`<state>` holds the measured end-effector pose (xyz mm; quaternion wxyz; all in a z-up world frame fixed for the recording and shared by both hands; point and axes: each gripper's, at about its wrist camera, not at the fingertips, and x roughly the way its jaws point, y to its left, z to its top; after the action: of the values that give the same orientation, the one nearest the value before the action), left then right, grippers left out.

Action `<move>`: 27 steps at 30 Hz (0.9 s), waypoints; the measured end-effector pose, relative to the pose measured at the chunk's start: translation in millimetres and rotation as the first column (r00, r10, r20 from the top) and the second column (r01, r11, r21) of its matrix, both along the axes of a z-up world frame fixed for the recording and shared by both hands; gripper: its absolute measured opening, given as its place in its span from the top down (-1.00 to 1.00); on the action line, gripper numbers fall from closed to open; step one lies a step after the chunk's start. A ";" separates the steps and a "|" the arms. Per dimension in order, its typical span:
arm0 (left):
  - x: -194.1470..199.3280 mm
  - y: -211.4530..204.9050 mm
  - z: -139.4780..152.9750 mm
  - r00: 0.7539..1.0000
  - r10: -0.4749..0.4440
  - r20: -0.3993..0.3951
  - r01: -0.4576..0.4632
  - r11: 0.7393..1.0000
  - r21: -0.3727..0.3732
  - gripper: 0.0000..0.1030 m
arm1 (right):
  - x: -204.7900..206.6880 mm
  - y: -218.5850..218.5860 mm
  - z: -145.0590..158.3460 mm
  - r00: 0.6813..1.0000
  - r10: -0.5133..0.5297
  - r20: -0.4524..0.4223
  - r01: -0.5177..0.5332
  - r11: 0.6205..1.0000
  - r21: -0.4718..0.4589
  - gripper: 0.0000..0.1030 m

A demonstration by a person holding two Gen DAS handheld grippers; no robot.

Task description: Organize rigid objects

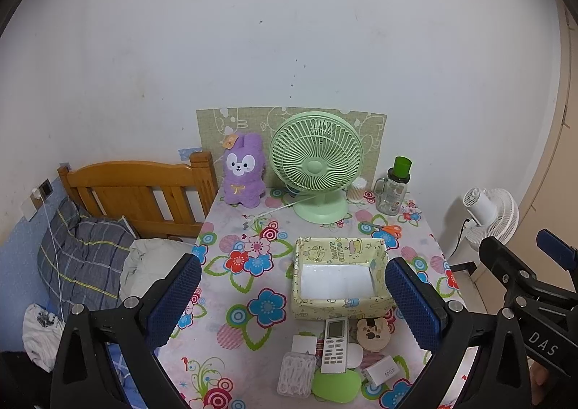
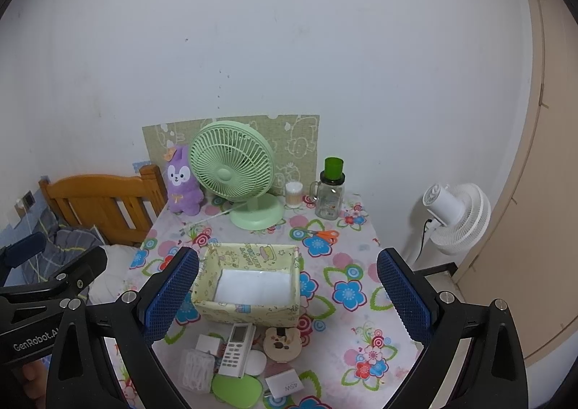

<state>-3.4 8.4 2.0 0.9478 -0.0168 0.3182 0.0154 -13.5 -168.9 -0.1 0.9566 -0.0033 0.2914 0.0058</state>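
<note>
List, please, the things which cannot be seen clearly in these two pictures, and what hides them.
- Red item under the remote control: both views, mostly covered by it.
- White charger label: both views, print too small beyond "45W".
- Clear plastic case contents: both views, blurred white pieces.
- Box interior: only a white lining shows; the near wall hides the front floor.

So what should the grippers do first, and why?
Probably lower the right gripper onto the white remote. Both grippers are open and hold nothing, the yellow box looks empty, and the remote lies on top of the pile just in front of it.
</note>
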 end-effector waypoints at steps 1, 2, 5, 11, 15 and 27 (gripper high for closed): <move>0.2 -0.2 -0.1 1.000 0.001 0.001 -0.001 1.000 0.000 -1.00 | 0.2 -0.3 0.1 1.000 0.001 0.001 -0.001 1.000 0.001 -0.95; 0.1 0.0 0.0 1.000 0.000 0.000 0.000 1.000 0.001 -1.00 | 0.2 -0.2 0.3 1.000 0.001 0.002 -0.001 1.000 0.001 -0.95; -0.4 -0.9 0.1 1.000 0.000 0.002 0.000 1.000 0.002 -1.00 | 0.4 -0.7 1.4 1.000 0.001 0.006 -0.001 1.000 0.000 -0.95; -1.2 -0.7 0.5 1.000 -0.001 -0.002 0.001 1.000 0.000 -1.00 | 0.1 -2.2 1.7 1.000 0.000 0.012 0.000 1.000 0.000 -0.95; -1.0 -0.5 0.7 1.000 -0.002 -0.004 0.002 1.000 0.001 -1.00 | -0.5 -2.4 0.8 1.000 -0.001 0.009 0.001 1.000 0.001 -0.95; 2.1 -1.3 -7.9 1.000 0.009 -0.025 -0.009 1.000 0.003 -1.00 | 5.1 -3.2 -3.5 1.000 0.019 -0.004 -0.018 1.000 0.010 -0.95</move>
<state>-1.4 7.0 -5.8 0.9436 -0.0167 0.3300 0.0205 -8.4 -172.1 -3.7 0.9559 -0.0014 0.2933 0.0161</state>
